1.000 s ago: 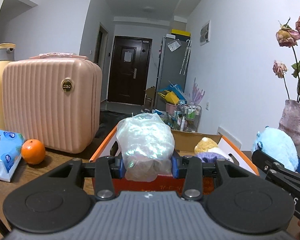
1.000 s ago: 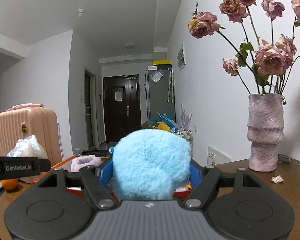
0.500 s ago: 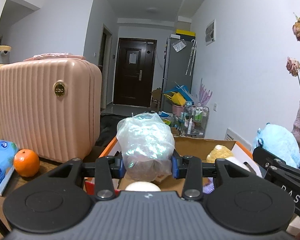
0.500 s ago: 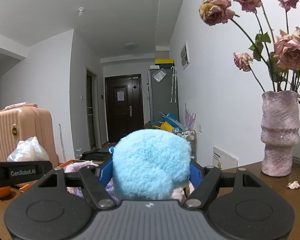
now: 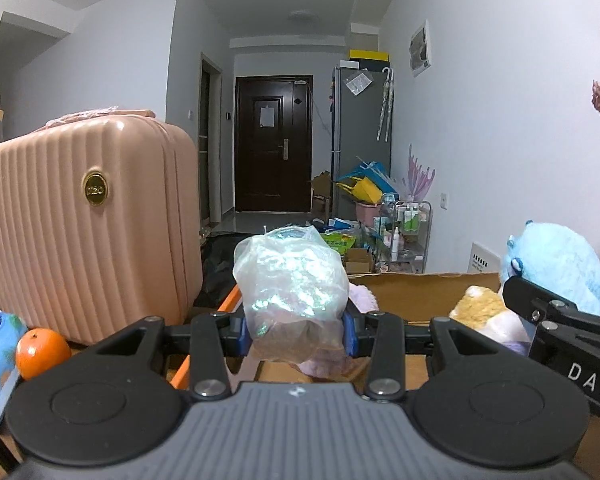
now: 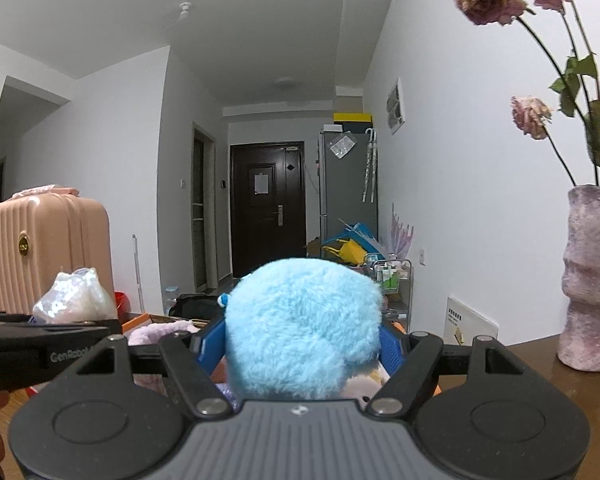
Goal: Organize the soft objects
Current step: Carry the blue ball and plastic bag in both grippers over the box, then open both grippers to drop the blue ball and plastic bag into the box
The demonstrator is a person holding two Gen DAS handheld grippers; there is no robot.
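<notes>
Both soft things are being carried over the cardboard box [image 5: 420, 284], so the step in hand is dropping them in; next, each should sink between the walls before its jaws part. The left gripper [image 5: 296, 330] is clamped on a crinkled, shiny plastic bag [image 5: 290, 284] above the box's left end. The right gripper [image 6: 300, 350] squeezes a fluffy blue plush [image 6: 300, 324] over the toys inside.
</notes>
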